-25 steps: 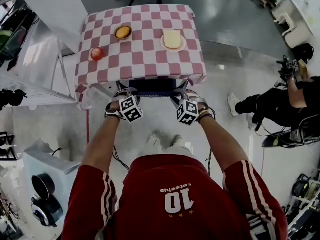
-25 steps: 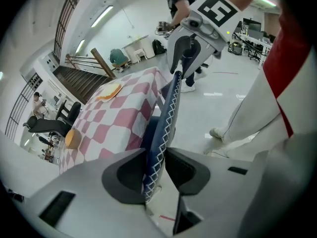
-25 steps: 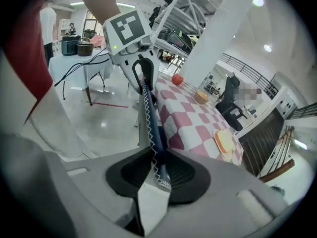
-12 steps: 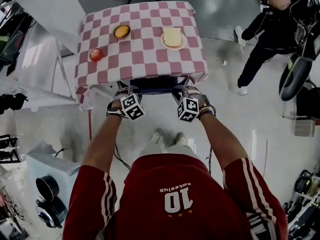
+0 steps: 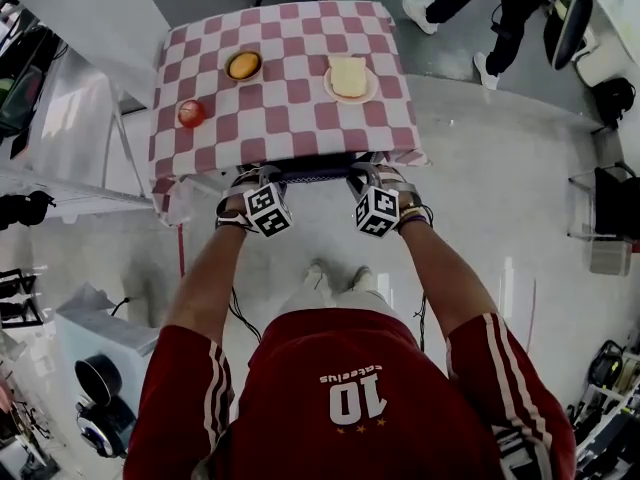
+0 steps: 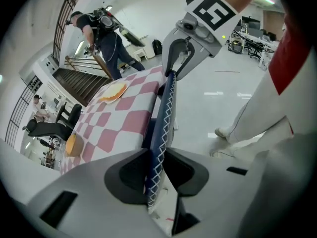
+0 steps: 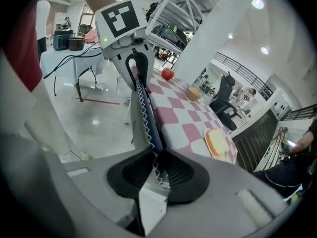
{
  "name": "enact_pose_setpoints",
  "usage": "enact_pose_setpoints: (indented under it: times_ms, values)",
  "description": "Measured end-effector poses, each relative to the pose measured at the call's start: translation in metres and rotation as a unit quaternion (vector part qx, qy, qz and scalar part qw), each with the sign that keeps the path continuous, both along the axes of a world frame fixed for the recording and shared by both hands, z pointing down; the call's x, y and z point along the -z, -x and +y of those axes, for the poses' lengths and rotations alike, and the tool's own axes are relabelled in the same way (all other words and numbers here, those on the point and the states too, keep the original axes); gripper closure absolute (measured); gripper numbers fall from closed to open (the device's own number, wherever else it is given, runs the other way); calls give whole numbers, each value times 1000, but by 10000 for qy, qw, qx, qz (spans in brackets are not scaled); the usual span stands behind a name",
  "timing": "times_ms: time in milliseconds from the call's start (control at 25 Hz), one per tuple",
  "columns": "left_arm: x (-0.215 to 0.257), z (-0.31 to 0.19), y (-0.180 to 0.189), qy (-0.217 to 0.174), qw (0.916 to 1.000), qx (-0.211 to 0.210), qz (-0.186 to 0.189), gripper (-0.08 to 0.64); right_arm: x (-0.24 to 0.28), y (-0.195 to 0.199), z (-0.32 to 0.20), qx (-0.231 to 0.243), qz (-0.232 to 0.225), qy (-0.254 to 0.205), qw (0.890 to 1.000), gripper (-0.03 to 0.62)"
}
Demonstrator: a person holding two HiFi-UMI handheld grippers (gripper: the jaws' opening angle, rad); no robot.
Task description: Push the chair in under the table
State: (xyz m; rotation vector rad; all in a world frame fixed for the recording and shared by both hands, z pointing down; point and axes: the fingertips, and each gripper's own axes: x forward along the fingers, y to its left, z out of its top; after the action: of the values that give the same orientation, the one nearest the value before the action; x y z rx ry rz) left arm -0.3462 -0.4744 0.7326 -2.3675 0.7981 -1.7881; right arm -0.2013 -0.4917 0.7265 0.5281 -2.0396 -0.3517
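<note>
1. Glossy grey floor (image 5: 500, 198); table w/ red-white checked cloth (image 5: 290, 108) ahead.
2. Dark blue chair w/ white zigzag stitching (image 5: 305, 172): mostly hidden under table, only backrest top shows at near edge.
3. Left gripper (image 6: 154, 168): jaws closing, backrest edge pinched betw. them.
4. Right gripper (image 7: 157, 168): narrow, clamped on same backrest.

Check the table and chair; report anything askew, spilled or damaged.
Nothing stands out. The apple, the orange food and the bread plate sit unspilled on the checked tablecloth. The chair back runs parallel to the near table edge. The cloth's near left corner droops lower.
</note>
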Motion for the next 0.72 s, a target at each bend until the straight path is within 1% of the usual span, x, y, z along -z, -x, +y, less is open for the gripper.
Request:
enact_pose_setpoints:
  times_ms: [320, 560, 720]
  values:
    - [-3, 3, 0, 62, 9999, 91, 116, 446, 0, -1, 2, -51, -91, 129, 9999, 511]
    - [-1, 5, 0, 69, 9998, 166, 51, 440, 5, -4, 7, -110, -128, 350, 9992, 506]
    - [11, 11, -1, 55, 9997, 158, 190, 440, 20, -7, 12, -115, -336, 363, 9987, 506]
